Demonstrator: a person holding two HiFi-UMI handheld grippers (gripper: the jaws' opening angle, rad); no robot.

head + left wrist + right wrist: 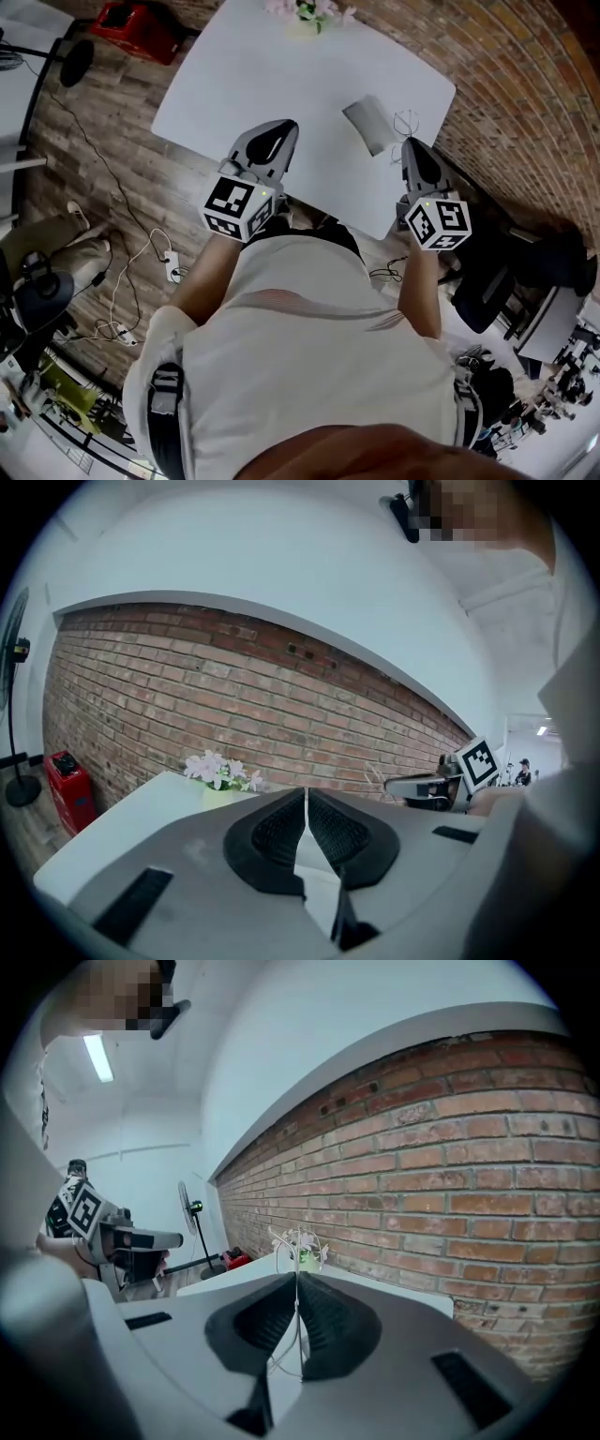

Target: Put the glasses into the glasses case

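1. While poised above the worktop point(253, 75), clamped the thin wire glasses point(299, 1239) in the right tool point(296, 1275), jaws pressed together on the frame.
2. Held the left tool point(306, 791) with jaws together, nothing between them.
3. Saw the grey glasses case point(368, 125) lying on the worktop just left of the right tool's tip.

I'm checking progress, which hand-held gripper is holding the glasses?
The right hand-held gripper, jaws pinching the wire glasses; the left hand-held gripper is shut on nothing.
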